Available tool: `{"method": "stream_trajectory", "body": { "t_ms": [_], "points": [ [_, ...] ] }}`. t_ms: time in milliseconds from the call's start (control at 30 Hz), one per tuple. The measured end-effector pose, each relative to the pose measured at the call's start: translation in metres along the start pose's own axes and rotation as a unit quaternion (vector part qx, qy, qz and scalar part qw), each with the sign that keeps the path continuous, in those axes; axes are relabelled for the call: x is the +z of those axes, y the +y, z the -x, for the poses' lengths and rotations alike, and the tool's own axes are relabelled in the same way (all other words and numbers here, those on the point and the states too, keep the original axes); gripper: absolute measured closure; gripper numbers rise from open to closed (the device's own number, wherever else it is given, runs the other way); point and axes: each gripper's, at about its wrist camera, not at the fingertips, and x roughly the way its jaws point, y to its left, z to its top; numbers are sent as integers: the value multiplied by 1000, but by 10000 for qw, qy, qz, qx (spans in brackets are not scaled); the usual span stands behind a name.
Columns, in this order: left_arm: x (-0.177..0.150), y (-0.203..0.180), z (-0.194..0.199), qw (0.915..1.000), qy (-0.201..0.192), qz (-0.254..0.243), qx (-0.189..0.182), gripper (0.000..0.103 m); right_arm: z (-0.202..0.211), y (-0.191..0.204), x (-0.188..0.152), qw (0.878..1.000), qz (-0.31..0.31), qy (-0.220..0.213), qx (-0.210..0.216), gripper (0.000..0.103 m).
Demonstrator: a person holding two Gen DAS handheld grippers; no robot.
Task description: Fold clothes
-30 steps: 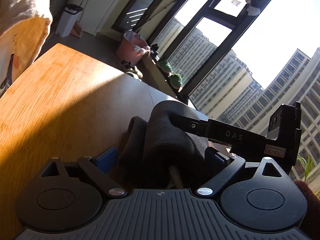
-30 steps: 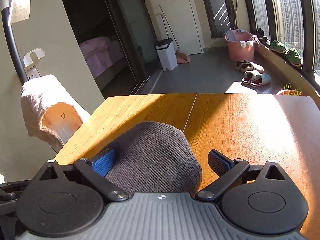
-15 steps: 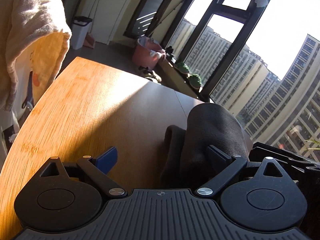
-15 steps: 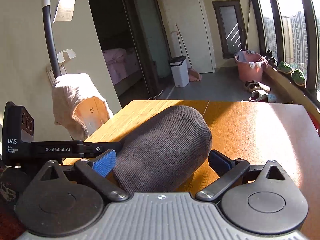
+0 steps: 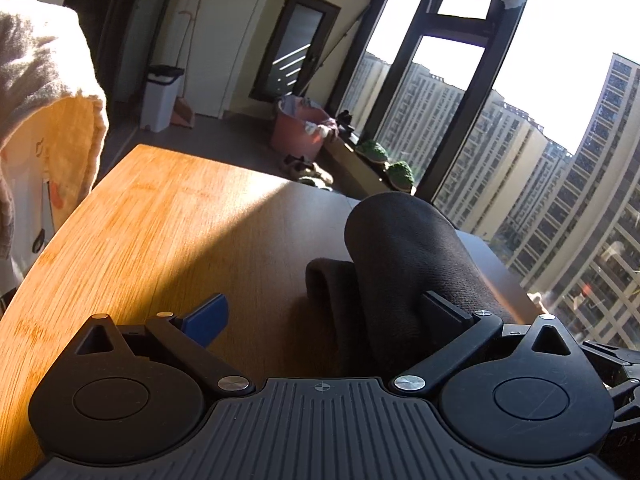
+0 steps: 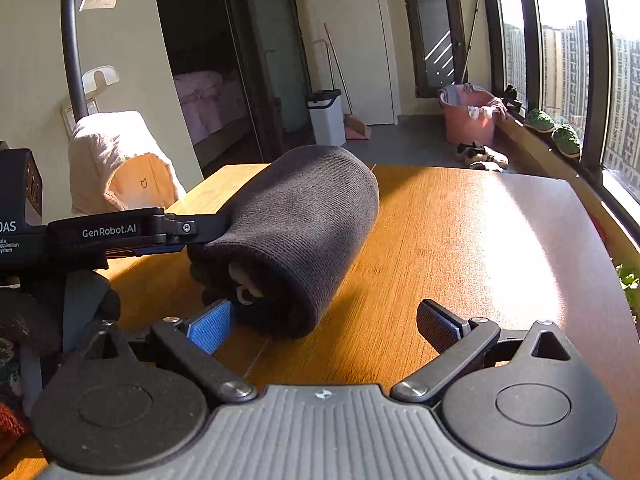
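A dark grey knitted garment (image 6: 296,224), rolled into a thick bundle, lies on the wooden table (image 6: 460,240). My right gripper (image 6: 324,326) is open just behind the roll's near end, with only bare table between its fingers. The left gripper (image 6: 208,230) comes in from the left, level with the roll's side. In the left wrist view the roll (image 5: 400,248) lies against the right finger (image 5: 444,308). The blue pad (image 5: 206,320) stands far off it. The left gripper (image 5: 324,314) has its jaws opening, with only an edge of the cloth between them.
A beige towel (image 6: 116,160) hangs over a chair at the table's left edge. A white bin (image 6: 326,116) and a pink tub (image 6: 468,120) stand on the floor beyond the table. Tall windows (image 6: 560,40) run along the right side.
The roll was between the right gripper's fingers; that gripper has backed off, and the roll now lies ahead and to its left. The left gripper's jaws widened, and the roll slid towards its right finger.
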Motion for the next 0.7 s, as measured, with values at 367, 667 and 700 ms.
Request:
{"method": "stream_trajectory", "body": {
  "t_ms": [367, 667, 700],
  "points": [
    [-1, 2, 6, 9999, 32, -137, 51, 0, -44, -38, 41, 9913, -1270, 287, -174, 0],
    [-1, 14, 9, 9998, 149, -127, -14, 0, -49, -22, 59, 9978, -559, -194, -294, 0],
    [-1, 14, 9, 9998, 141, -154, -3, 0, -50, -21, 66, 9970, -532, -390, -417, 0]
  ]
}}
